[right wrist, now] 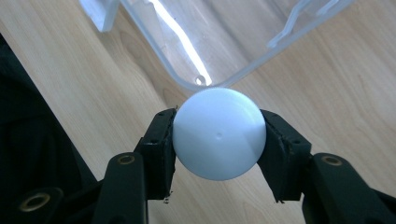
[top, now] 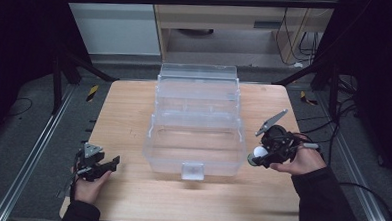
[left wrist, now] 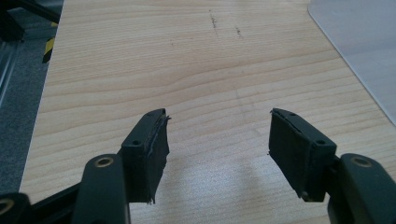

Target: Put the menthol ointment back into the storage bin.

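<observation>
The right gripper [top: 258, 157] pinches a white ball [right wrist: 218, 134] between its fingers, held above the counter [top: 128, 127] near its right edge, just beside the front right corner of the clear plastic box [top: 195, 140] that stands open mid-counter. The left gripper [left wrist: 218, 149] rests near the front left corner with its fingers spread and nothing between them. The step in hand looks like carrying the ball to the box; the next move would call for lifting it over the near wall before letting go.

A light wooden surface [top: 127, 137] with visible grain carries a clear plastic storage box [top: 195, 140], lid open, standing at its middle toward the far edge. Faint dark scuff marks [left wrist: 224, 25] lie on the wood left of the box.
</observation>
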Available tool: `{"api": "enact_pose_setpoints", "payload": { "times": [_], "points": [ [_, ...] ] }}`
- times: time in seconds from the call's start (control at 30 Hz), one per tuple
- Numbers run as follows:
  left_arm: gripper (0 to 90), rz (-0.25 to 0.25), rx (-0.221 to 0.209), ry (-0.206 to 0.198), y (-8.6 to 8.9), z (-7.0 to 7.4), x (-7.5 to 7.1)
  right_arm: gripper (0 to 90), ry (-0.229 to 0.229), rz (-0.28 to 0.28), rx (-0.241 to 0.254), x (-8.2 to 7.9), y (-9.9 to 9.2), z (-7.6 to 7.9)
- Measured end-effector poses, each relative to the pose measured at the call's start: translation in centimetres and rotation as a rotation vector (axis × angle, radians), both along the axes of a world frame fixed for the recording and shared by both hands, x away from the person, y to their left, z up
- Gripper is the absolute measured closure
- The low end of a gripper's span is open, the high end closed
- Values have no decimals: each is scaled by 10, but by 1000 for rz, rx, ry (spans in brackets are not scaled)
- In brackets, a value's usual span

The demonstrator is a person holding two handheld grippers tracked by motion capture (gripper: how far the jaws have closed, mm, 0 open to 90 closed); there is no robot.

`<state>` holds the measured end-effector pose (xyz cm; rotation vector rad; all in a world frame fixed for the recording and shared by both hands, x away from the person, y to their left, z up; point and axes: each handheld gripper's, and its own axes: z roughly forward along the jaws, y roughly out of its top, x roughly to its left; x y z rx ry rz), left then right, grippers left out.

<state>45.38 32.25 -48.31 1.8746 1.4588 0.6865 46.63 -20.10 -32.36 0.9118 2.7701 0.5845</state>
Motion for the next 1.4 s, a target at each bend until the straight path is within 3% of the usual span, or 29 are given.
{"api": "enact_pose_setpoints", "payload": {
  "times": [0.27, 0.67, 1.07, 1.4],
  "points": [
    [373, 0, 1, 3, 0, 0, 0, 503, -14, 13, 0, 8, 9, 16],
    [374, 1, -2, 1, 1, 0, 0, 503, -20, 42, 13, 28, 33, 14],
    [374, 1, -3, 0, 1, 0, 0, 503, -13, 60, 37, 47, 53, -4],
    [374, 2, -5, -4, 2, 1, 0, 503, 4, 81, -5, 54, 66, -24]
  ]
}}
